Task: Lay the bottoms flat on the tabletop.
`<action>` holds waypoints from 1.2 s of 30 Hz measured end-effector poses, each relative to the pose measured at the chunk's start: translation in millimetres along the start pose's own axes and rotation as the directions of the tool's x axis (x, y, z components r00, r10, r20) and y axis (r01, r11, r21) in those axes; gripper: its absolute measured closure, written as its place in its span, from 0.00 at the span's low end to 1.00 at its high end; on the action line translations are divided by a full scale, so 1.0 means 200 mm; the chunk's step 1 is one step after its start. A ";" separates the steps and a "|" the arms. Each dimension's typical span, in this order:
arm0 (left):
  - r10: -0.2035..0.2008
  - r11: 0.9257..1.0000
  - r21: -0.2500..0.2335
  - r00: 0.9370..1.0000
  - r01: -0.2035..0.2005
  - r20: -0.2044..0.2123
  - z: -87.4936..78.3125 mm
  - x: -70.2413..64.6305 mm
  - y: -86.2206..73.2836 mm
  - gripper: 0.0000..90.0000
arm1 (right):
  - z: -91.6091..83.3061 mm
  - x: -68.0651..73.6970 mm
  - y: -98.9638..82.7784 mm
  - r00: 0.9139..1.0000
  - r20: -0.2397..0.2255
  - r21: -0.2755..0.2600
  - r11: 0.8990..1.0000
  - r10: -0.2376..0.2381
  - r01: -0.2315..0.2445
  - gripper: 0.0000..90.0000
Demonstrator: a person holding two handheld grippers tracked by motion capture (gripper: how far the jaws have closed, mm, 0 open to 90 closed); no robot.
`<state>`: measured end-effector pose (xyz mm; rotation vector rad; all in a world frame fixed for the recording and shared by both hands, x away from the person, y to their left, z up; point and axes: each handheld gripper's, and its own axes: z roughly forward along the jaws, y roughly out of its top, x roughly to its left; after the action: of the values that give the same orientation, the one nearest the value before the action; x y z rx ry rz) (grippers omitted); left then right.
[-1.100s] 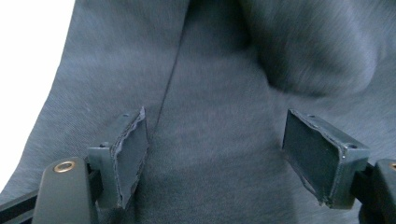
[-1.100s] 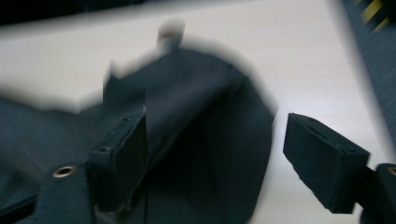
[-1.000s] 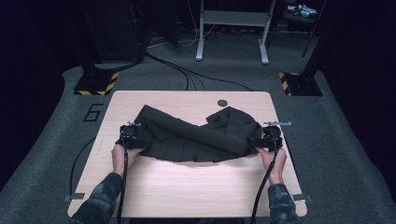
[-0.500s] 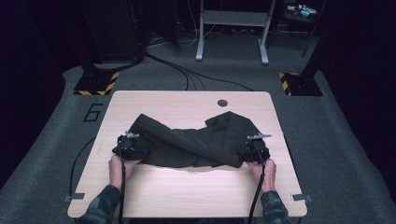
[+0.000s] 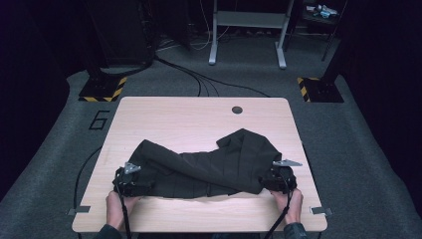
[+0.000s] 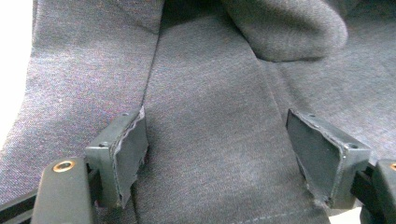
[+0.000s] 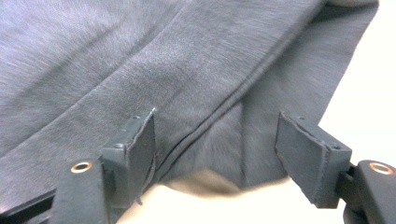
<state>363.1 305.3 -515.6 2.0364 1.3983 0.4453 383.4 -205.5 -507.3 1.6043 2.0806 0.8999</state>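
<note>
One dark grey garment [image 5: 199, 167], which reads as a pair of trousers or a jacket folded over on itself, lies across the near half of the light wooden table [image 5: 199, 117]; against the frames of a second ago it sits closer to the person's edge, its bunched mass drawn back from the table's middle and its near hem now just short of the front rim; the far part of the tabletop, with the round cable port [image 5: 237, 109], lies bare. The left gripper [image 5: 130, 183] is at the garment's left end and the right gripper [image 5: 276, 180] at its right end, each low on the table in a hand; both stand nearer the person than before. In the left gripper view the two black jaws stand well apart with flat cloth [image 6: 210, 140] lying between them and no pad pressing on it; in the right gripper view the jaws are likewise apart, a seamed edge of the cloth [image 7: 205, 121] and a patch of bare table between them; the right jaws have just been opening further after a brief closing, nothing pinched. The judgement: the drag toward the near edge looks finished and both ends are released, so the next grip would set up a fold or a smoothing pass; the cloth remains rumpled at its right, where a lapel-like flap rides up.
</note>
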 end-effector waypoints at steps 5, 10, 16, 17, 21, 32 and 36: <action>-0.042 0.998 -0.052 0.999 0.042 0.017 -0.10 0.01 -0.01 0.23 | -0.17 0.02 -0.02 0.999 -0.043 -0.064 0.998 0.016 -0.019 0.26; -0.012 0.992 -0.124 0.999 0.018 0.042 -0.24 -0.01 0.05 0.22 | -0.28 0.12 -0.06 0.995 -0.101 -0.073 0.997 -0.026 0.018 0.24; 0.005 0.987 -0.158 0.998 0.006 0.067 -0.21 0.00 0.18 0.22 | -0.15 0.21 -0.10 0.990 -0.120 -0.013 0.997 -0.081 0.080 0.25; 0.005 0.987 -0.158 0.998 0.006 0.067 -0.21 0.00 0.18 0.23 | -0.15 0.21 -0.10 0.990 -0.120 -0.013 0.997 -0.081 0.080 0.25; 0.014 0.986 -0.168 0.997 0.000 0.079 -0.17 0.01 0.26 0.25 | -0.09 0.23 -0.11 0.990 -0.103 0.007 0.995 -0.095 0.096 0.33; 0.018 0.986 -0.170 0.997 -0.004 0.078 -0.08 0.04 0.34 0.72 | -0.07 0.26 -0.10 0.991 -0.083 0.006 0.994 -0.104 0.105 0.85; 0.026 0.987 -0.163 0.997 -0.014 0.077 -0.09 0.05 0.33 0.85 | -0.11 0.26 -0.08 0.989 -0.082 -0.007 0.992 -0.127 0.126 0.89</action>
<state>403.5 303.7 -460.3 1.9170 1.2538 0.4667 342.7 -164.0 -498.1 1.4379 2.2083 0.9380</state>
